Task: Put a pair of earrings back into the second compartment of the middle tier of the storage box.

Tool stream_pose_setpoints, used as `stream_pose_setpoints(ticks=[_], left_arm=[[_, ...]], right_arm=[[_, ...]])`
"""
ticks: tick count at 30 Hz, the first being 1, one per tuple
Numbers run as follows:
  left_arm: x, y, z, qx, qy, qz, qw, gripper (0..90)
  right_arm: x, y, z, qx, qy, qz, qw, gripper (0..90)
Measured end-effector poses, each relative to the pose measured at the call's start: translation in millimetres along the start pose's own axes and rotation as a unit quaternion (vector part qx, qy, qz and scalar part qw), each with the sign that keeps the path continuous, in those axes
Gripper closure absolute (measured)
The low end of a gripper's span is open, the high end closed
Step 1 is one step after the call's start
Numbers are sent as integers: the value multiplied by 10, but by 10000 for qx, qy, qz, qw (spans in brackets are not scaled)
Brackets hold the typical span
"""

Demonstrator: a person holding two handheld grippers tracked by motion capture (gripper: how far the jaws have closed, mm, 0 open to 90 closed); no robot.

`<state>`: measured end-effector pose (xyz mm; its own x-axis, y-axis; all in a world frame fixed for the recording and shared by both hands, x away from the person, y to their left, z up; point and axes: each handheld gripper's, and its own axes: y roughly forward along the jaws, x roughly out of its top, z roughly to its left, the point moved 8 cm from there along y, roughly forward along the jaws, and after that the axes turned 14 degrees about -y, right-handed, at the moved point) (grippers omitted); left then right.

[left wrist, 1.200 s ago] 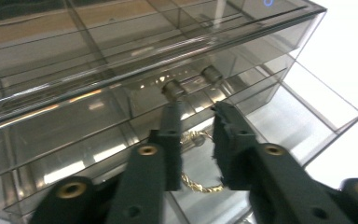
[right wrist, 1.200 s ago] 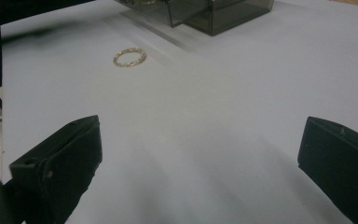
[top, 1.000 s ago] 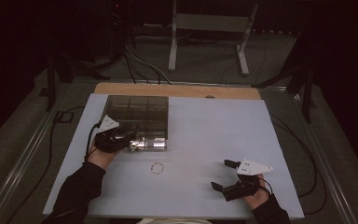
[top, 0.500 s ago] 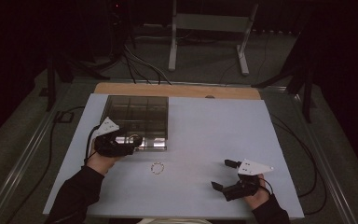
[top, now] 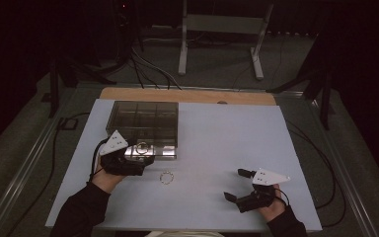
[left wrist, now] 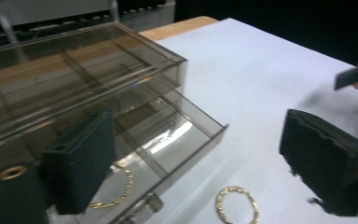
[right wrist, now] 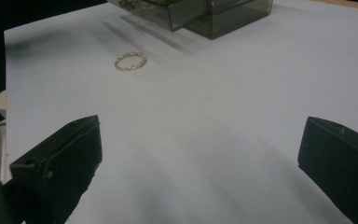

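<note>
Desk [top: 217,148]: white sheet, carries all items. Smoked clear box [top: 145,118] at its left rear, top divided into compartments, low drawer [left wrist: 168,149] pulled out toward the person.

Step in hand, judged: putting gold bangles into the drawer. One bangle [left wrist: 114,189] already lies flat on the drawer floor near the front wall. Second bangle [top: 166,177] lies flat on the bare desk, just in front of the drawer, apart from it.

Left gripper [top: 140,157] hovers over the drawer front; its fingers have just been opening and now stand spread, nothing between them. Right gripper [top: 239,186] rests near the desk's front right, well apart from everything, fingers spread, holding nothing.

To do it well: lift clear of the drawer wall, come down steeply on the desk bangle, pinch across the rim, since it lies flat and thin and may skate on the sheet. Avoid nudging the drawer.

Desk bangle: thin gold hoop, twisted or beaded texture, open centre.
</note>
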<state>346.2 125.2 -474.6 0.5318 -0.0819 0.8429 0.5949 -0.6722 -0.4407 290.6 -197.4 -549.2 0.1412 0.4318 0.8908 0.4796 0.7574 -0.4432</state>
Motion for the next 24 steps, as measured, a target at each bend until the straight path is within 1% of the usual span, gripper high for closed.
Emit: stream_pose_setpoints(ticks=[1, 3, 5, 7, 10, 14, 24], left_arm=[[-7, 3, -19, -67, -12, 8, 10000, 84], [-31, 18, -54, -148, -72, 84, 9998, 32], [-59, 33, -90, -174, -52, 110, 9998, 23], [-98, 57, -124, -192, -21, 183, 9996, 23], [-154, 86, -174, -312, 27, 271, 9991, 22], [-240, 127, -217, -387, 96, 445, 9982, 22], [-419, 233, -302, -550, 176, 691, 9959, 22]], right_arm=[[2, -1, -2, -10, -5, -7, 10000, 0], [0, -6, -3, -12, 11, -12, 10000, 0], [7, -13, -7, -24, 22, -35, 10000, 0], [18, -19, -14, -41, 28, -81, 10000, 0], [13, -23, -18, -48, 33, -77, 10000, 0], [12, -17, -16, -53, 25, -64, 10000, 0], [5, -8, -12, -34, 46, -30, 10000, 0]])
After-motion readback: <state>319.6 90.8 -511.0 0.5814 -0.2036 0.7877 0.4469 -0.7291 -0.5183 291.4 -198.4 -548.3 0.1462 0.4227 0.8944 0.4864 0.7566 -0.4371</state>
